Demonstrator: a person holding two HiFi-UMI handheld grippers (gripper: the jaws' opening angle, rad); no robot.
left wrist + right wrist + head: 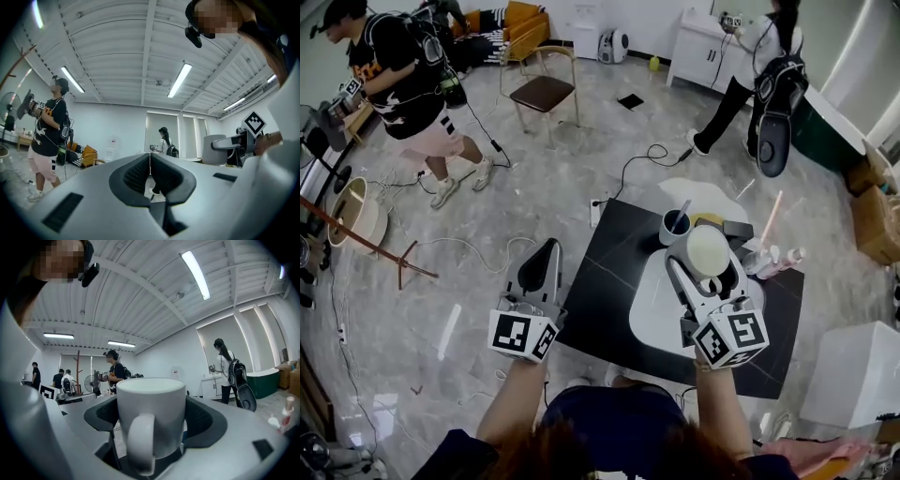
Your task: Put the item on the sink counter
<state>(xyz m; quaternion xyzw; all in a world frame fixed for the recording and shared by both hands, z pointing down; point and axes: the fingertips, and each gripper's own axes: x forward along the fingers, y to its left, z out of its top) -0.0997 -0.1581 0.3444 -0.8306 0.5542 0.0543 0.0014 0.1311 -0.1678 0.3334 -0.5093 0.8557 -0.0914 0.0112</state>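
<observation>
**Spotter:** What are the jaws doing?

**Operator:** On my right gripper (pixel 152 412) they are pinching the white mug (pixel 150 397) across its round wall, one pad on each side. The handle is facing back along the gripper. On my left gripper (pixel 150 165) they are pressed together with nothing between them. I am holding that one out over the floor (pixel 487 281), off the left edge of the counter.

**Spotter:** And where is the mug resting?

**Operator:** Nowhere yet. I am carrying it in the air above the white basin (pixel 649 309), which is sunk into the black sink counter (pixel 605 267).

**Spotter:** What is worrying you from here?

**Operator:** Three things, and I am only judging.
- The dark cup (pixel 673 228), with something thin standing in it, is sitting just beside the mug. The bottles (pixel 766 255) are crowding the right side, so a careless swing is risking a knock.
- The free black surface is lying mostly to the left, so lowering straight down is likely putting the mug in the basin instead.
- I am gripping a smooth curved wall, so tilting while loosening could let it slide
</observation>
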